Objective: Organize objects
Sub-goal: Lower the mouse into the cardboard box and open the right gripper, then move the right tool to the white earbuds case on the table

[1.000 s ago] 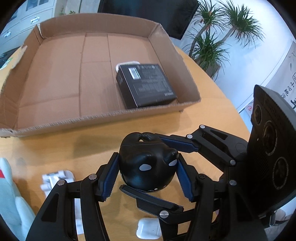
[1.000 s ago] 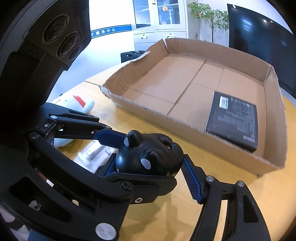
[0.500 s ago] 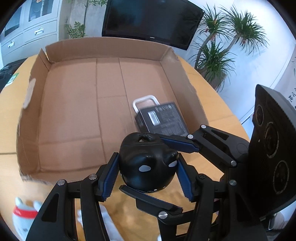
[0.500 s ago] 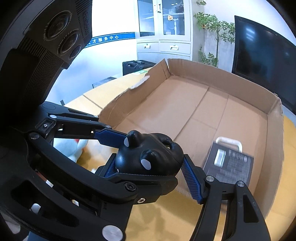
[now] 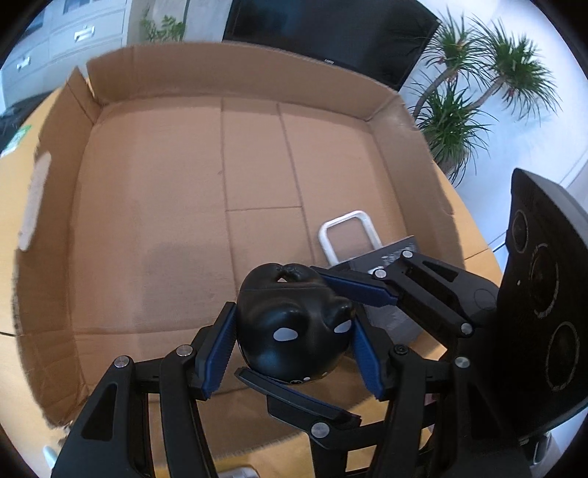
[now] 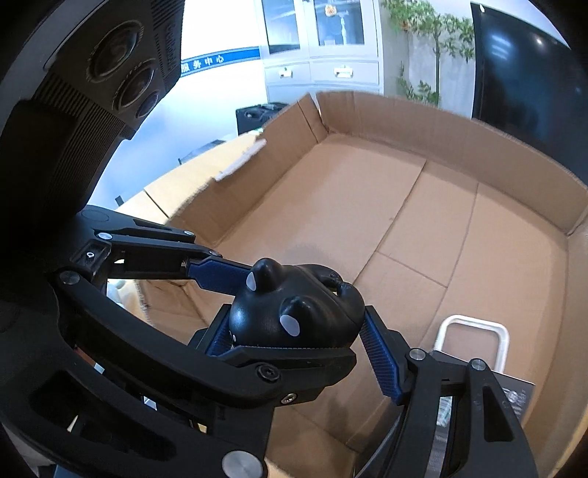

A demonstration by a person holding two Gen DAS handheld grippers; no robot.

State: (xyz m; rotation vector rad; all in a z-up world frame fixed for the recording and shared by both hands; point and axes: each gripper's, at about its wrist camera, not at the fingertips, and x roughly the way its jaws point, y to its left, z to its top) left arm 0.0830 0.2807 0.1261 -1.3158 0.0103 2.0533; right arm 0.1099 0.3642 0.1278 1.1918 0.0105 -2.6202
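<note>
A glossy black animal-head figure (image 5: 290, 331) (image 6: 294, 312) with white spots hangs in the air over the near part of a large shallow cardboard box (image 5: 165, 220) (image 6: 367, 206). My left gripper (image 5: 292, 353) is shut on its sides with its blue pads (image 5: 217, 353). My right gripper (image 6: 299, 349) grips the same figure crosswise; in the left wrist view its fingers (image 5: 352, 290) reach in from the right. In the box's near right corner lies a black carton (image 5: 389, 253) (image 6: 518, 397) with a white loop handle (image 5: 349, 235) (image 6: 474, 327).
The box stands on a wooden table (image 5: 22, 323). Most of the box floor is bare cardboard. Behind it stand a dark screen (image 5: 323, 25), potted plants (image 5: 459, 121) and white cabinets (image 6: 323, 73). Small white items (image 5: 47, 452) lie on the table at the near left.
Both grippers carried the black figure forward from above the table to above the box's near edge. The box fills more of each view, and the black carton is partly hidden behind the fingers.
</note>
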